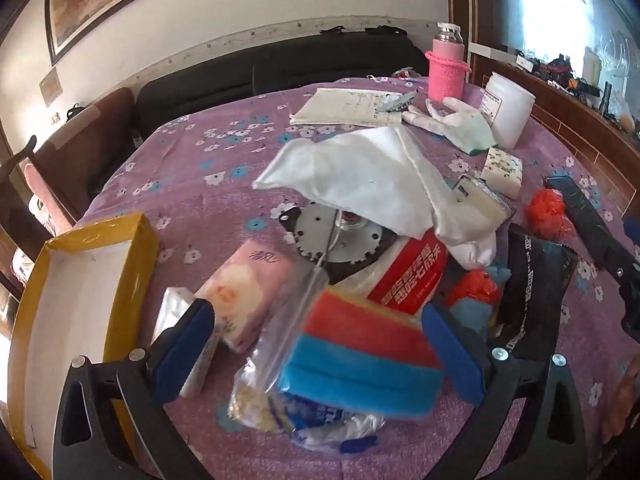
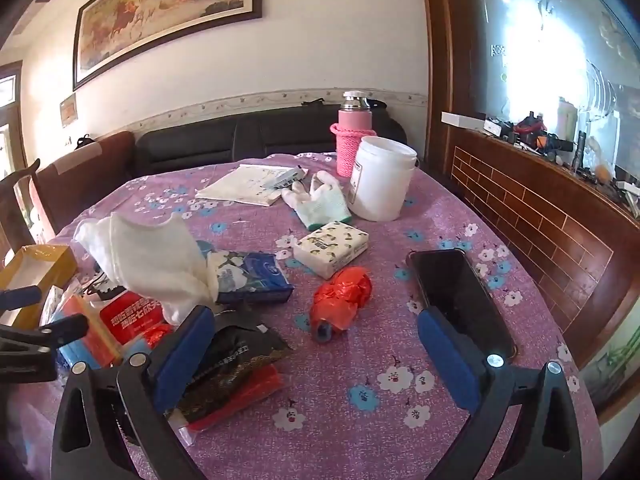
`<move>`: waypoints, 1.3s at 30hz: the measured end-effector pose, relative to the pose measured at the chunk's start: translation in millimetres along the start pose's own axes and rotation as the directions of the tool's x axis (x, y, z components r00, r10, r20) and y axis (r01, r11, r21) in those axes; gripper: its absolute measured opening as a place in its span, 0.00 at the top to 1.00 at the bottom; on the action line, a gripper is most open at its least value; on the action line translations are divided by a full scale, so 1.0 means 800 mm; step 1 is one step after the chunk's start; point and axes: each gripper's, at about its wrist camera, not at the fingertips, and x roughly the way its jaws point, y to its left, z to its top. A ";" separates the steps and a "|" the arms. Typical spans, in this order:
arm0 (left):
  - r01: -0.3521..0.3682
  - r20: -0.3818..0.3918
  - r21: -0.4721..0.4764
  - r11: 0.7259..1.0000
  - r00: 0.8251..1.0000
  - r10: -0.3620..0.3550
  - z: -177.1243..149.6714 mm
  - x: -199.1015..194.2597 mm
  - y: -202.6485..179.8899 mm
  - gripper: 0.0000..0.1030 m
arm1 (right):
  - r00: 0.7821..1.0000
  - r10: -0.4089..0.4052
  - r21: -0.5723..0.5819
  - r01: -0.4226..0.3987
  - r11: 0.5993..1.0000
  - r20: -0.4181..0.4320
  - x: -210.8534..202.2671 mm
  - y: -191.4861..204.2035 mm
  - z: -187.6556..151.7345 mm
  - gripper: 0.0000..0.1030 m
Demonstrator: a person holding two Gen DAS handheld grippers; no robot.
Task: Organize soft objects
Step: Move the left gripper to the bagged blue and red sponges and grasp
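My left gripper [image 1: 320,344] is open, its blue pads on either side of a red-and-blue sponge stack [image 1: 360,360] lying on a clear plastic bag [image 1: 280,400]. A pink tissue pack [image 1: 248,284] lies just left of it. A white cloth [image 1: 360,180] drapes over the pile behind. The yellow-edged open box [image 1: 80,280] stands at the left. My right gripper [image 2: 316,352] is open above the tablecloth, empty, near a crumpled red plastic bag [image 2: 340,300] and a black packet [image 2: 232,356]. A green-patterned tissue pack [image 2: 330,246] and a white glove [image 2: 320,196] lie farther back.
A black phone [image 2: 460,300] lies at the right. A white tub [image 2: 380,180], a pink bottle [image 2: 354,136] and papers [image 2: 248,184] stand at the back. A metal toothed disc [image 1: 332,236] lies under the cloth. A red-and-white packet [image 1: 408,272] lies in the pile.
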 end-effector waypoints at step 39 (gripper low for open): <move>0.205 -0.250 -0.024 0.978 0.946 -0.205 -0.113 -0.067 0.008 0.19 | 0.998 -0.055 -0.050 0.053 0.997 -0.041 0.009 0.002 -0.004 0.01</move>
